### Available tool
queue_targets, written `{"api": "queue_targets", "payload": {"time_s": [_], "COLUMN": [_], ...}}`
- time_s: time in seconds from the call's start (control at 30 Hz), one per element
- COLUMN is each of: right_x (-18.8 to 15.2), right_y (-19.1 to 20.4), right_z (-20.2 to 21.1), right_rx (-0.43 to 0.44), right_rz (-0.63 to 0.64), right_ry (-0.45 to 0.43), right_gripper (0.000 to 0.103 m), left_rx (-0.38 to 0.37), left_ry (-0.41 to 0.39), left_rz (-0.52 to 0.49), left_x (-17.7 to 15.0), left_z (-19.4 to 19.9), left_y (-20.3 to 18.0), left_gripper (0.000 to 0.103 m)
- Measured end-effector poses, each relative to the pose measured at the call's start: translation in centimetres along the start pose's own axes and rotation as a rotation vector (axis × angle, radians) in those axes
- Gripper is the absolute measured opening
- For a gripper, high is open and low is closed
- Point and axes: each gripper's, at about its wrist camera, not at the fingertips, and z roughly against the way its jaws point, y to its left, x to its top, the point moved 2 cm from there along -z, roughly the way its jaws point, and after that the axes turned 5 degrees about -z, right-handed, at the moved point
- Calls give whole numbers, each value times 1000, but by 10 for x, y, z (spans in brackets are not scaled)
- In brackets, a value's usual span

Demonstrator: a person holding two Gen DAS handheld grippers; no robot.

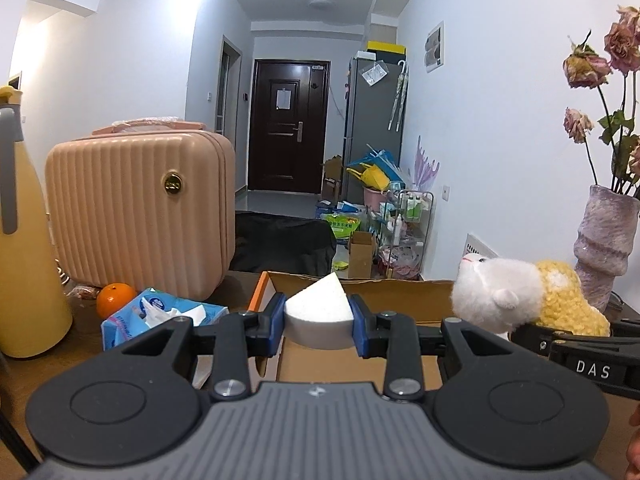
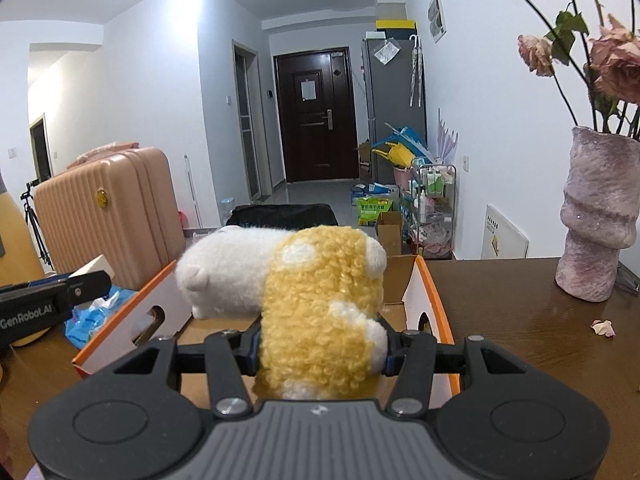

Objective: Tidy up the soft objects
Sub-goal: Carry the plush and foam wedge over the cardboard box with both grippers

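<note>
Left wrist view, one foam wedge (image 1: 319, 307), one plush toy (image 1: 520, 292), one box (image 1: 404, 300)

Both fisheye views are evenly lit by cool white ceiling light; in the right wrist view a glare patch blows out the ceiling well above and left of the right gripper (image 2: 322, 354), and the dark door (image 2: 316, 114) far ahead of it carries a soft sheen. Straight lines bow toward the rims, where black corners vignette the frame. Focus is crisp throughout, without motion blur, and shadows under the left gripper (image 1: 319, 322) are soft.
</note>
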Motion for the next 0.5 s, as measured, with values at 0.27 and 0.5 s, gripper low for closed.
{"api": "queue_targets", "payload": {"time_s": [0.27, 0.5], "right_x": [-1, -7], "right_y": [-2, -6], "right_z": [-25, -41], "right_rx": [-13, -24], "right_rz": [8, -8], "right_ry": [57, 92], "right_gripper": [50, 50], "left_rx": [-1, 13], "left_ry": [51, 93], "left_rz": [-9, -27], "left_x": [-3, -10], "left_z": [-29, -50], "left_y": [-6, -9], "left_gripper": [34, 34]}}
